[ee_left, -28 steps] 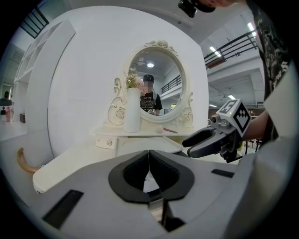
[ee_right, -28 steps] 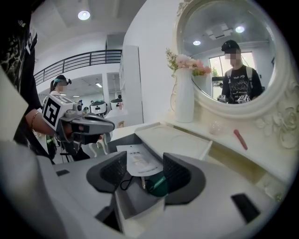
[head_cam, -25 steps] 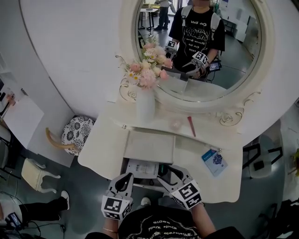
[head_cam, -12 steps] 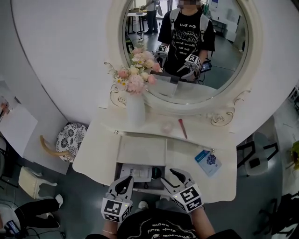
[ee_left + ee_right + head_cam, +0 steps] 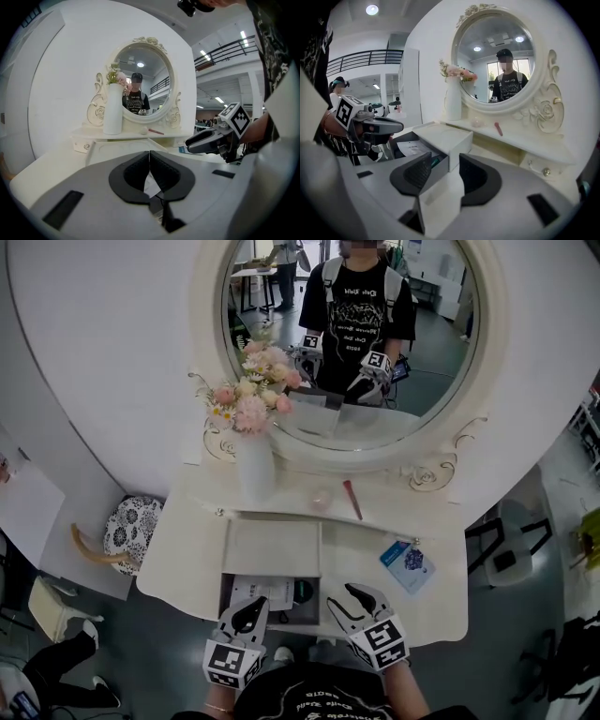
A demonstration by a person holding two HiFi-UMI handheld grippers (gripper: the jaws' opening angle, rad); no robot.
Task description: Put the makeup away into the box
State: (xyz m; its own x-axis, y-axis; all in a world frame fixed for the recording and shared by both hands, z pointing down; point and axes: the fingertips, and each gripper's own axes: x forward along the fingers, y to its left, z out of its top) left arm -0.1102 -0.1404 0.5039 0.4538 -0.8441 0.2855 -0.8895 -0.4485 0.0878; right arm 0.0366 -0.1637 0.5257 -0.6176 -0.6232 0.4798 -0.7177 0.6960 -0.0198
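Left gripper (image 5: 246, 608) closed, empty, at the front edge of the box (image 5: 272, 547). Right gripper (image 5: 343, 596) open, jaws just been closing, nothing between them, just right of box's front corner. Box sits open on counter (image 5: 178, 559), paper sheet (image 5: 261, 594) inside. Red makeup stick (image 5: 352, 500) and pink round piece (image 5: 322, 500) lie on shelf (image 5: 291, 506) behind box. Blue card (image 5: 406, 562) right of box.

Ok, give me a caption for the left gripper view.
Left gripper, jaws shut and empty, faces the white vanity: vase, round mirror, pink makeup stick on its shelf.
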